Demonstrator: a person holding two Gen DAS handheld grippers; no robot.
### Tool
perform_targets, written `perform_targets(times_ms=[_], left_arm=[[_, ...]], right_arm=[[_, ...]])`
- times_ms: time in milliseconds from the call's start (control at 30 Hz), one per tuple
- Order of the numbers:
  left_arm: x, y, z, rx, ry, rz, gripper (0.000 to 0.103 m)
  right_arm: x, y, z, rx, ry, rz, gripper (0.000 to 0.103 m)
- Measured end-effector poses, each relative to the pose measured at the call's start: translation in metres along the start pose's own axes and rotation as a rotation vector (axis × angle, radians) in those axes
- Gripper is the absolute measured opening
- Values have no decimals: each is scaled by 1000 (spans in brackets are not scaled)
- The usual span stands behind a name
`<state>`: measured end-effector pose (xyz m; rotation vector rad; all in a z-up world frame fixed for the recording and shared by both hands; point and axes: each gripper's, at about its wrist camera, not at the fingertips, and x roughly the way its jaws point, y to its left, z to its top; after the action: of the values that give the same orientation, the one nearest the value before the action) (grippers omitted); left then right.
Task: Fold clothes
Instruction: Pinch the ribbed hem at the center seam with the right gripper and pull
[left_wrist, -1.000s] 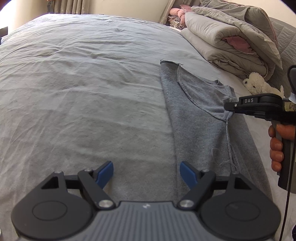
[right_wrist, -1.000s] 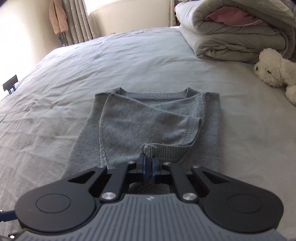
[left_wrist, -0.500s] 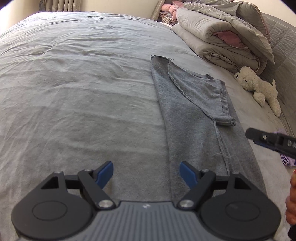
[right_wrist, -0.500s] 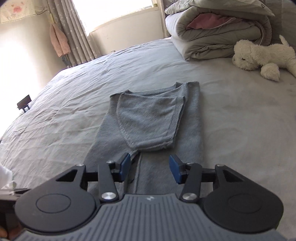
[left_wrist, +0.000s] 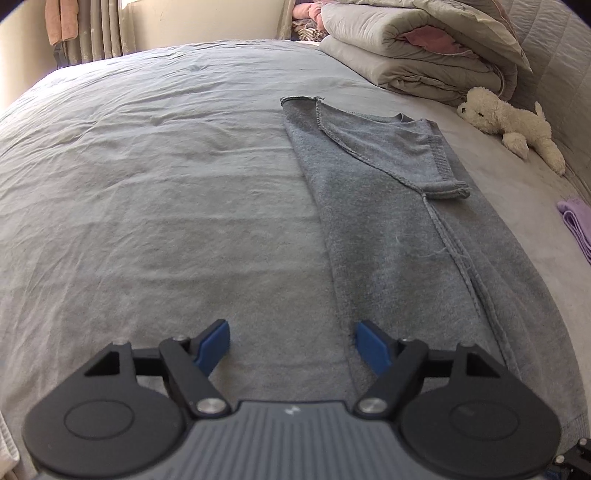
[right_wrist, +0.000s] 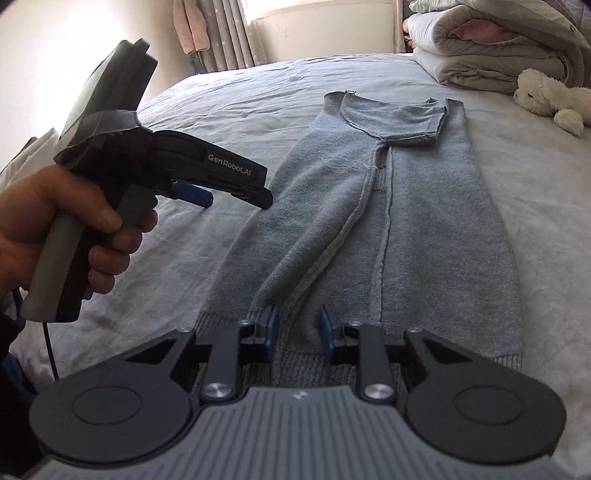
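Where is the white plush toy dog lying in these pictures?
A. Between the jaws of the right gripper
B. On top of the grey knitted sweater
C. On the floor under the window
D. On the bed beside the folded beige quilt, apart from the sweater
D: the white plush toy dog lies on the grey bedsheet just below the folded beige quilt, with bare sheet between it and the grey knitted sweater.

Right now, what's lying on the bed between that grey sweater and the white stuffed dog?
Nothing: in the right wrist view, only bare bedsheet separates the grey sweater from the white stuffed dog. The left wrist view shows the same.
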<state>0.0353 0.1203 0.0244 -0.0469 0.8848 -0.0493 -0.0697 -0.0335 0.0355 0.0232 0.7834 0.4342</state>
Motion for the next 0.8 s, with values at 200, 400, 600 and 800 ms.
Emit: perform_targets(times_ms=[200, 400, 600, 800], left_arm=[[-1, 2, -1, 12, -4, 15, 78], [-1, 0, -1, 21, -6, 19, 78], [-2, -3, 0, 25, -2, 17, 78], [0, -4, 0, 30, -1, 18, 78]], right_arm=[[3, 5, -2, 59, 6, -15, 22], [-14, -3, -6, 128, -37, 15, 0], [-8, -2, -14, 187, -9, 32, 14], [-2, 7, -16, 148, 8, 20, 14]])
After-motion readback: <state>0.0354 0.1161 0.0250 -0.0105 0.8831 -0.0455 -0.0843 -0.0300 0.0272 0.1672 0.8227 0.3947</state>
